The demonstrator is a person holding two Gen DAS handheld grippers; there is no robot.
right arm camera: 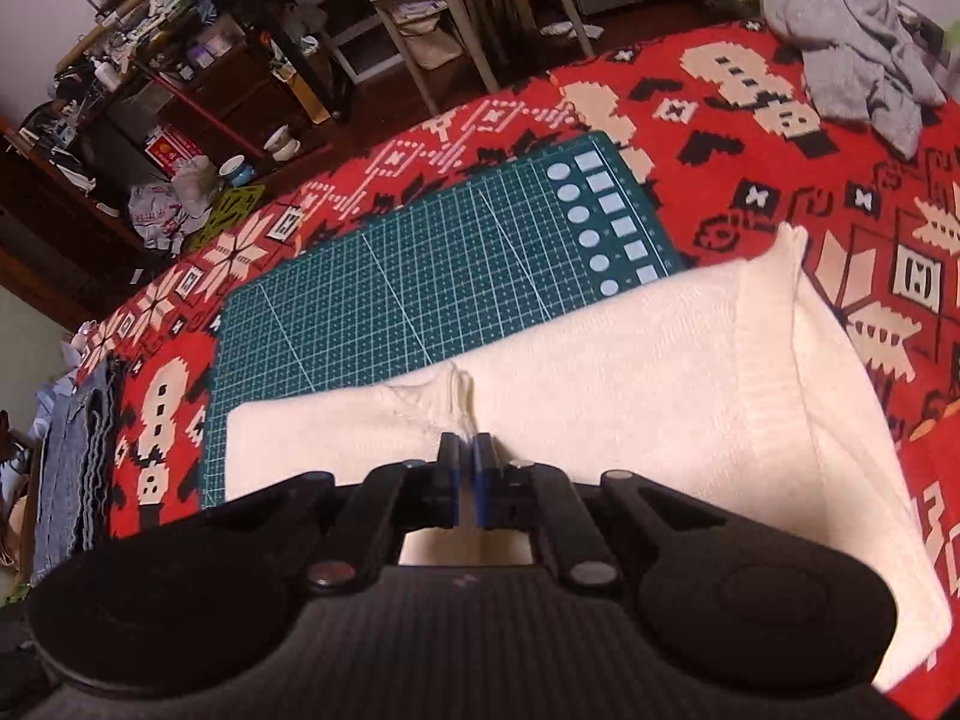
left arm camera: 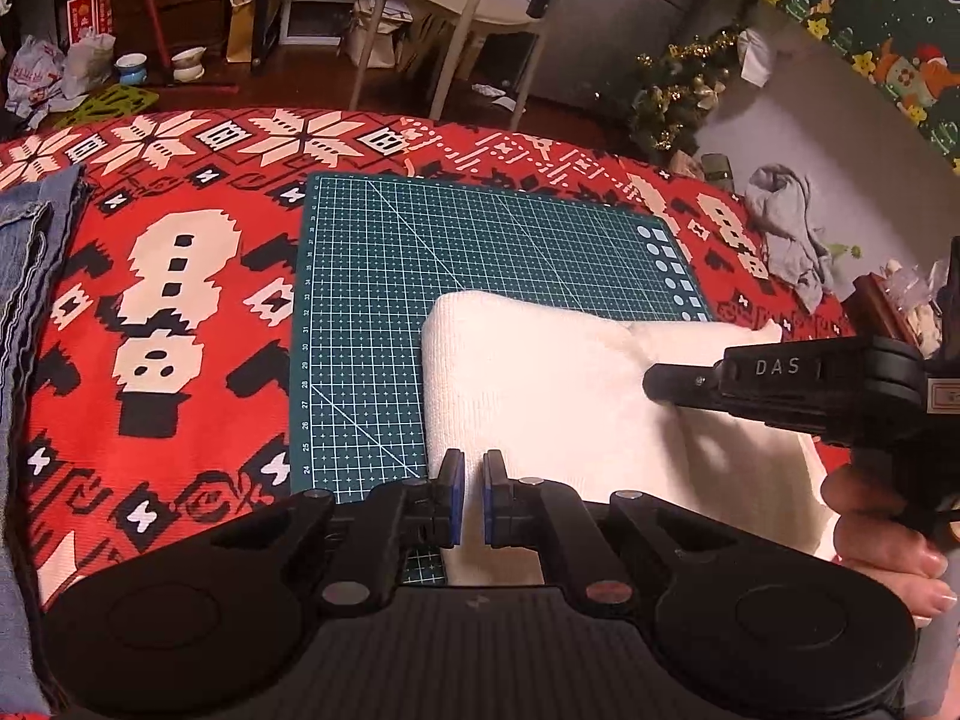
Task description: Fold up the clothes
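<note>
White knit garment (left arm camera: 540,396), prob a sweater, lies partly folded on the green cutting mat (left arm camera: 420,252), its right part spilling off the mat onto the red patterned blanket (left arm camera: 180,312). In the right wrist view one corner of the knit (right arm camera: 792,237) pokes up toward the far side, and a seam w/ a bunched fold runs down the middle toward the camera.

Left gripper (left arm camera: 474,495): pads nearly together, narrow gap btwn them, nothing visibly pinched; it sits over the near-left edge of the sweater where it meets the mat.

Right gripper (right arm camera: 465,483): pads close w/ a thin slit left, tips at the bunched seam; can't tell if fabric is actually caught. From the left wrist view its black body comes in from the right, over the sweater, and a hand (left arm camera: 888,546) shows below it.

Folded denim (left arm camera: 30,252) stacked at the left edge of the blanket. Grey garment (right arm camera: 864,48) crumpled at far right, well apart from the mat. Pale chair (left arm camera: 468,12) and cluttered shelves beyond the blanket
</note>
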